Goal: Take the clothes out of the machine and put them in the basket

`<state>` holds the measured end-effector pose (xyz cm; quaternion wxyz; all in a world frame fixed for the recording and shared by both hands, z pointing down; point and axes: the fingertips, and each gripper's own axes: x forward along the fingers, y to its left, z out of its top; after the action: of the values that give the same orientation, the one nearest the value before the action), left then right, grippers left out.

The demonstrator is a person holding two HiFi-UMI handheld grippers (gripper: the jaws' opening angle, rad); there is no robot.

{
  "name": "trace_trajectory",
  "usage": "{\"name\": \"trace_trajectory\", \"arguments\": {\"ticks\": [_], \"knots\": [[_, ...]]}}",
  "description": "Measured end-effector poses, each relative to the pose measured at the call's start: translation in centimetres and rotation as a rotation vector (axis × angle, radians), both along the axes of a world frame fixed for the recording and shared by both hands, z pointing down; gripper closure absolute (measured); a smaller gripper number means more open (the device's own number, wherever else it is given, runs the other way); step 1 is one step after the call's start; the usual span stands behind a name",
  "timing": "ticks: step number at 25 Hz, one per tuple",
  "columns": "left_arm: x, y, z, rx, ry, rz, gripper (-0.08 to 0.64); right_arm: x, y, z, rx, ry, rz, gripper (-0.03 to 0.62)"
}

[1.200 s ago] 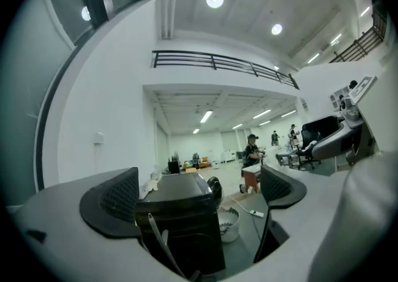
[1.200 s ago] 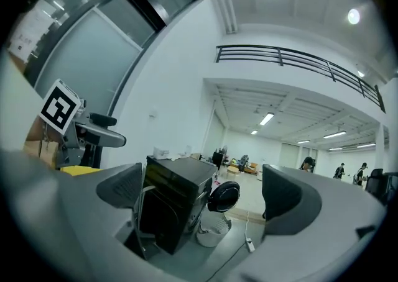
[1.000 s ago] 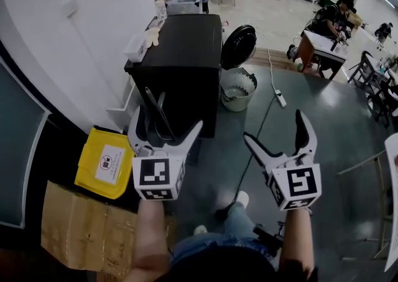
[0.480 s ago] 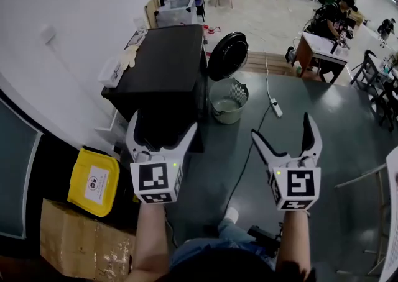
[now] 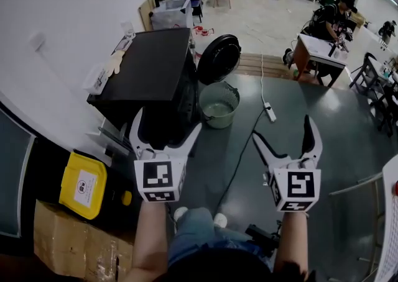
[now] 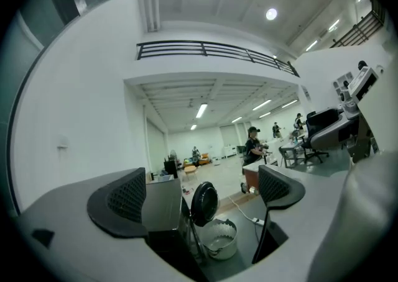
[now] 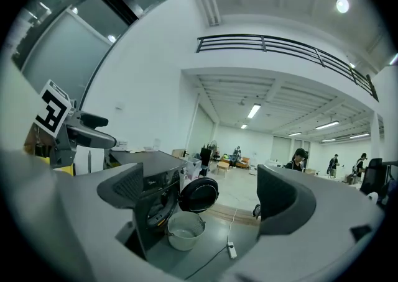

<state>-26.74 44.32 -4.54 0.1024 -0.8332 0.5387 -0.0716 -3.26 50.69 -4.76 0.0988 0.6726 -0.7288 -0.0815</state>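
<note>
The black washing machine (image 5: 152,76) stands against the white wall with its round door (image 5: 219,58) swung open, and the pale basket (image 5: 231,93) sits on the floor just before it. The left gripper (image 5: 168,122) and right gripper (image 5: 283,128) hover well short of it, jaws spread wide, nothing between them.

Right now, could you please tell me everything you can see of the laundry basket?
The basket is a pale, round, plastic-looking tub with slotted walls. It stands upright on the dark floor in front of the black washing machine, below its open round door. Its inside looks empty, though I cannot be sure.
</note>
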Motion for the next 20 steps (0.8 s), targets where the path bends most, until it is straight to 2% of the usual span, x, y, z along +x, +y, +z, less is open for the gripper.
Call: {"name": "trace_trajectory", "arguments": {"ticks": [6, 11, 20], "knots": [[2.9, -1.7, 0.5, -0.006, -0.04, 0.026, -0.006, 2.3, -1.0, 1.1, -0.037, 0.022, 0.029, 0.064], [5.0, -4.4, 0.3, 0.007, -0.062, 0.049, -0.006, 4.1, -3.1, 0.8, -0.018, -0.015, 0.05, 0.064], [8.0, -12.7, 1.0, -0.002, -0.029, 0.073, -0.006, 7.0, -9.8, 1.6, -0.053, 0.023, 0.083, 0.071]]}}
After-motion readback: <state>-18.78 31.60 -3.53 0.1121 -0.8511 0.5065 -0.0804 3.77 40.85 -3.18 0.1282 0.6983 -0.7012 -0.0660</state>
